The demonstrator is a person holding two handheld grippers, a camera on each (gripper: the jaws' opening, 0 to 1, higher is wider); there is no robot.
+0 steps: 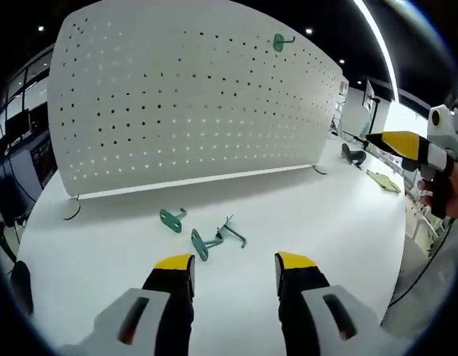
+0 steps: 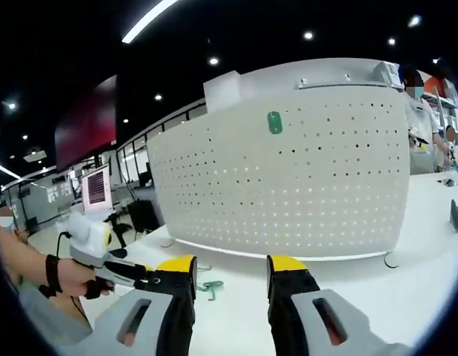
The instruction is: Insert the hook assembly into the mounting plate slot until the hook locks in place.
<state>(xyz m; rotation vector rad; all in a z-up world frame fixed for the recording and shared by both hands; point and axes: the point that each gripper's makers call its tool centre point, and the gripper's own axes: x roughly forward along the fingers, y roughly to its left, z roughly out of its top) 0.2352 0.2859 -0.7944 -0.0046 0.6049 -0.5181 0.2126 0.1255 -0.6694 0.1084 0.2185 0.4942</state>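
On pegboard [image 1: 192, 96], one green hook [image 1: 279, 42]

Left gripper [image 1: 234, 265] held low and level, jaws parted, nothing between them. Right gripper [image 2: 230, 267] likewise agape and empty, raised off to the right side. Person's left hand [image 2: 70, 278] grips its handle, dark strap on wrist.
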